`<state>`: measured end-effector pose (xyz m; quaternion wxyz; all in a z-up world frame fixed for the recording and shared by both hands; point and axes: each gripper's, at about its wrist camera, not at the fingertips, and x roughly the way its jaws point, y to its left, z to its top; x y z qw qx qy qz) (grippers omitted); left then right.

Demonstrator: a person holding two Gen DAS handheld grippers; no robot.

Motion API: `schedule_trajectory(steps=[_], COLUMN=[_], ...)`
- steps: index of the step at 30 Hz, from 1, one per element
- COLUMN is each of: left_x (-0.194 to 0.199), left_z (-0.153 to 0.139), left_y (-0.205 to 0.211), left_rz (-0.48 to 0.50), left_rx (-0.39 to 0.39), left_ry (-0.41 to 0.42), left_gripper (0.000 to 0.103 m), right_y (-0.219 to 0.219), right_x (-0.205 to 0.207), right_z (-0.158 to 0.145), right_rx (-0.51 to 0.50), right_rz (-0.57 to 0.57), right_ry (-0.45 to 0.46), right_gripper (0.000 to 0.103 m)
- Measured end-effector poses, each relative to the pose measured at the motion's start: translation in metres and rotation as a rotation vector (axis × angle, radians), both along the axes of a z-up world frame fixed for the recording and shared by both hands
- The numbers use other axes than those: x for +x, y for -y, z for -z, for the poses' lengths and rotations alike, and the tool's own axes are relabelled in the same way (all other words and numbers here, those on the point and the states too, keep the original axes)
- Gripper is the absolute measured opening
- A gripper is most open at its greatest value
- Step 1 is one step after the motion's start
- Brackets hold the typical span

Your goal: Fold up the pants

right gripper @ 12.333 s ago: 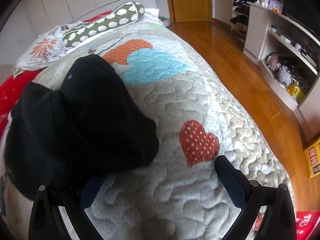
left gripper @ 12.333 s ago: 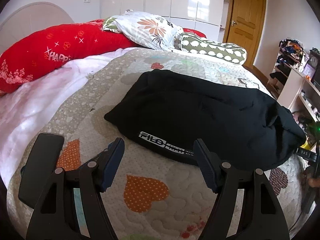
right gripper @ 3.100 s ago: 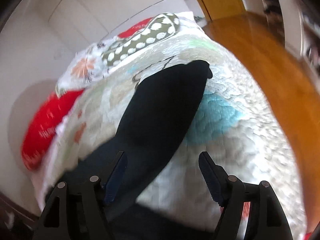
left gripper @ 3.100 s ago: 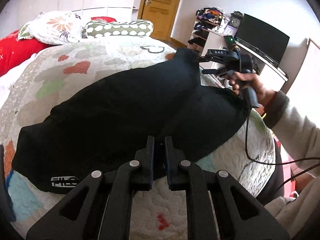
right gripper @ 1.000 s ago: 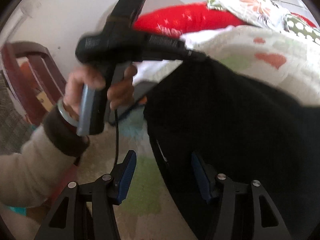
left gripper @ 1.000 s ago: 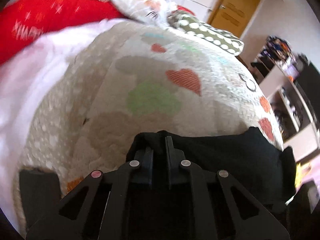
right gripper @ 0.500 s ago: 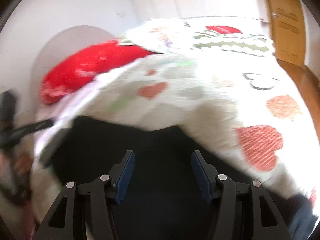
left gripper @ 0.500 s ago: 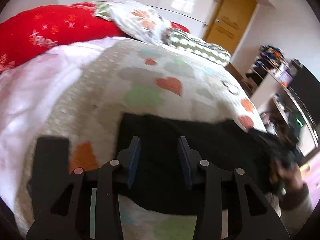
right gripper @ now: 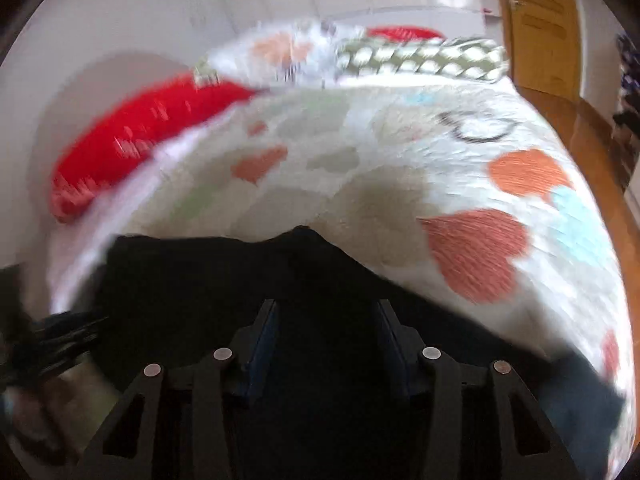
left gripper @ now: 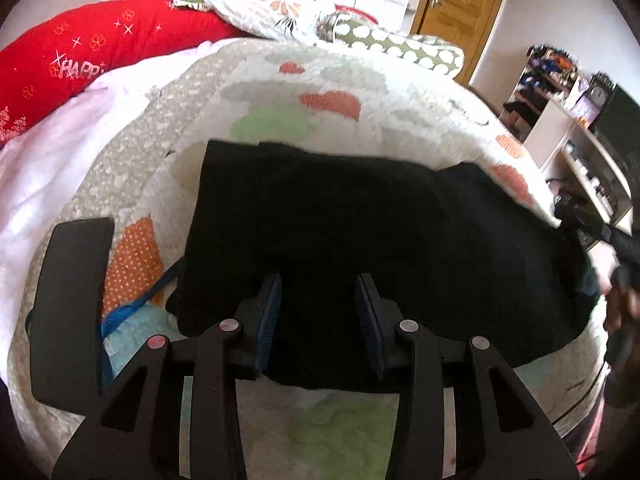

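Up close, the left gripper [left gripper: 318,316] has its fingers [left gripper: 267,316] parted, with only empty air between the blue pads; they hover over the near edge of the black pants [left gripper: 360,232] without pinching any cloth. The pants lie as a wide, flattened dark slab across the near part of the bed, on a pale quilt [left gripper: 280,92] dotted with orange, green and blue hearts. Just left of the pants an orange dotted heart patch [left gripper: 134,264] shows, and a blue strap [left gripper: 136,304] runs over it beside a flat black slab [left gripper: 68,312] that stands at the left edge of the view.

The right gripper [right gripper: 326,344] is closing its fingers [right gripper: 264,340] at this moment, yet a clear gap remains and no fabric is pressed between the pads; the pants [right gripper: 224,280] spread dark beneath and around them. That view is blurred, so fine folds cannot be told.

Farther out, at the right rim of the left wrist view, the person's right hand [left gripper: 618,280] grips the handle of the other tool beside the right end of the pants. At the head of the bed sit a long red cushion [left gripper: 92,52], a floral pillow [left gripper: 272,8] and a green spotted bolster [left gripper: 396,46]. Beyond them stand a wooden door [left gripper: 460,4] and open shelves [left gripper: 572,128].
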<state>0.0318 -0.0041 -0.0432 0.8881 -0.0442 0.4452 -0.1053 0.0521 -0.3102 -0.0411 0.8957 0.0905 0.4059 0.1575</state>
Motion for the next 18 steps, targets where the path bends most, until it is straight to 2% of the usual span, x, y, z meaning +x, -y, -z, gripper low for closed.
schedule_trajectory(steps=[3, 5, 7, 9, 12, 13, 14, 15, 16, 18], left_x=[-0.004, -0.005, -0.005, -0.006, -0.01, -0.012, -0.013, -0.015, -0.015, -0.016], left_z=[-0.008, -0.01, -0.01, -0.007, -0.004, -0.004, -0.004, -0.005, -0.006, -0.008], left_y=[0.0, 0.003, 0.008, 0.015, 0.026, 0.028, 0.028, 0.027, 0.025, 0.015], left_rz=[-0.016, -0.02, -0.015, -0.013, 0.002, 0.007, 0.008, 0.004, -0.004, -0.032], left_rx=[-0.048, -0.077, -0.095, -0.105, -0.097, -0.092, -0.083, -0.077, -0.072, -0.079], left_ry=[0.019, 0.023, 0.011, -0.01, -0.03, -0.03, -0.029, -0.029, -0.028, -0.024], left_gripper=[0.038, 0.038, 0.038, 0.038, 0.038, 0.038, 0.038, 0.038, 0.038, 0.038], right_y=[0.061, 0.101, 0.125, 0.135, 0.134, 0.133, 0.132, 0.131, 0.131, 0.133], right_x=[-0.05, -0.077, -0.089, -0.095, -0.09, -0.091, -0.092, -0.093, -0.094, -0.105], right_z=[-0.009, -0.005, 0.005, 0.02, 0.04, 0.043, 0.043, 0.042, 0.041, 0.027], right_rx=[0.02, -0.014, -0.018, 0.031, 0.033, 0.028, 0.024, 0.033, 0.044, 0.014], right_rz=[0.134, 0.226, 0.269, 0.266, 0.267, 0.262, 0.254, 0.243, 0.231, 0.215], right_ry=[0.029, 0.013, -0.01, -0.04, -0.056, -0.047, -0.036, -0.032, -0.029, 0.002], right_gripper=[0.049, 0.049, 0.049, 0.049, 0.047, 0.038, 0.032, 0.018, 0.009, 0.008])
